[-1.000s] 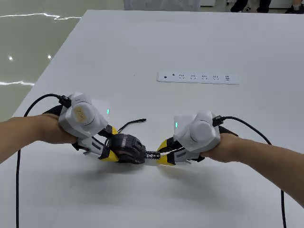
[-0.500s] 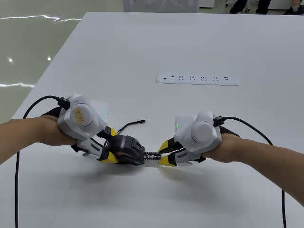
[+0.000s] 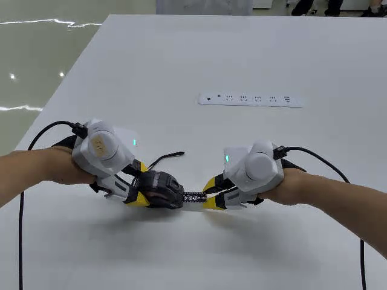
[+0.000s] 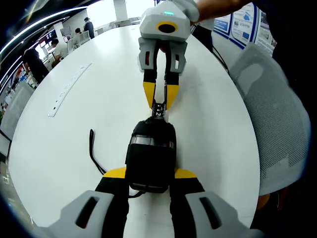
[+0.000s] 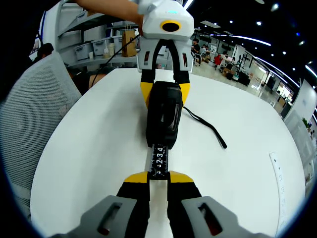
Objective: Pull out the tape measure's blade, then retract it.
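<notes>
Jaws of the left gripper (image 4: 151, 174) are clamped on the tape measure (image 4: 151, 151); right gripper (image 5: 158, 179) jaws are pinched on the blade (image 5: 159, 157), whose short exposed length is aligned straight away from the tape measure.

Laid flat on smooth white tabletop (image 3: 181, 54), toward far side: long white multi-socket power strip (image 3: 250, 99), sockets in single row; just beside table edge: grey mesh chair back (image 4: 270, 99), upright.
</notes>
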Motion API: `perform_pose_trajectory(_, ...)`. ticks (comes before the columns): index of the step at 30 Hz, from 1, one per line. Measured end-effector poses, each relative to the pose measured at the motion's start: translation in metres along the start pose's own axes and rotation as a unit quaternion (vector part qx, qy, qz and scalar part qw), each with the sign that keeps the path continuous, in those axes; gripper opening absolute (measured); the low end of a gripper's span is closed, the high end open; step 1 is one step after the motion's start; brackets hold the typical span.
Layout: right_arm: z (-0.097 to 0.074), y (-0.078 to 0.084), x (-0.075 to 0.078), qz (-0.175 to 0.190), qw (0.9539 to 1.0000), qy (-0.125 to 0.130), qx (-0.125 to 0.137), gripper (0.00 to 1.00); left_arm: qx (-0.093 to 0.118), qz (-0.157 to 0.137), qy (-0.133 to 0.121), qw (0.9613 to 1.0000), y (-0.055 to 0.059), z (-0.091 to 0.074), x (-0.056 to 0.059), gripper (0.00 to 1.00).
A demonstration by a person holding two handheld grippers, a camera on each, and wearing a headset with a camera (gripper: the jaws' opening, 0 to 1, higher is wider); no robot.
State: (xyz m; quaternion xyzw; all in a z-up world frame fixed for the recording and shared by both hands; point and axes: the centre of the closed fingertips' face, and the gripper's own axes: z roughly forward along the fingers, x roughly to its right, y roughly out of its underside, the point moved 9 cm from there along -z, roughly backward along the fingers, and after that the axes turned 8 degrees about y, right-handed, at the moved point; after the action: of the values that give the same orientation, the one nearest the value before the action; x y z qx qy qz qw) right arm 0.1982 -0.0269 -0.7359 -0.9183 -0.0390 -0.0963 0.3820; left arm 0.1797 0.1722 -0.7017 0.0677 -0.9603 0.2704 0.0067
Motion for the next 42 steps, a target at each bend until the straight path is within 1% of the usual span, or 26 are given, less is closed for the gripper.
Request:
perform_pose_trajectory(5,-0.0012,0.001,0.0007,-0.001,1.0,-0.001,0.0,0.11,0.0,0.0,0.0,1.0,-0.0018,-0.0004,0.0014,0.26)
perform_pose_trajectory(10,-0.0019,0.0034,0.0021,-0.001,1.0,0.0,0.0,0.11,0.001,0.0,0.0,1.0,0.0011,-0.0008,-0.0014,0.26)
perform_pose_trajectory(19,-0.0034,0.0056,0.003,-0.002,1.0,-0.001,-0.001,0.11,0.002,0.0,0.0,1.0,0.0034,-0.0001,-0.003,0.26)
perform_pose_trajectory(26,-0.0047,0.0067,0.0033,-0.003,1.0,-0.001,-0.001,0.11,0.002,-0.001,0.0,1.0,0.0003,0.0006,-0.0003,0.26)
perform_pose_trajectory(35,-0.0062,0.0088,0.0032,-0.004,1.0,-0.001,-0.001,0.11,0.001,-0.001,-0.002,1.0,0.003,0.0012,-0.003,0.26)
perform_pose_trajectory(42,-0.0078,0.0094,0.003,-0.003,1.0,-0.001,-0.001,0.11,0.002,-0.001,-0.002,1.0,0.0024,0.0013,-0.0021,0.26)
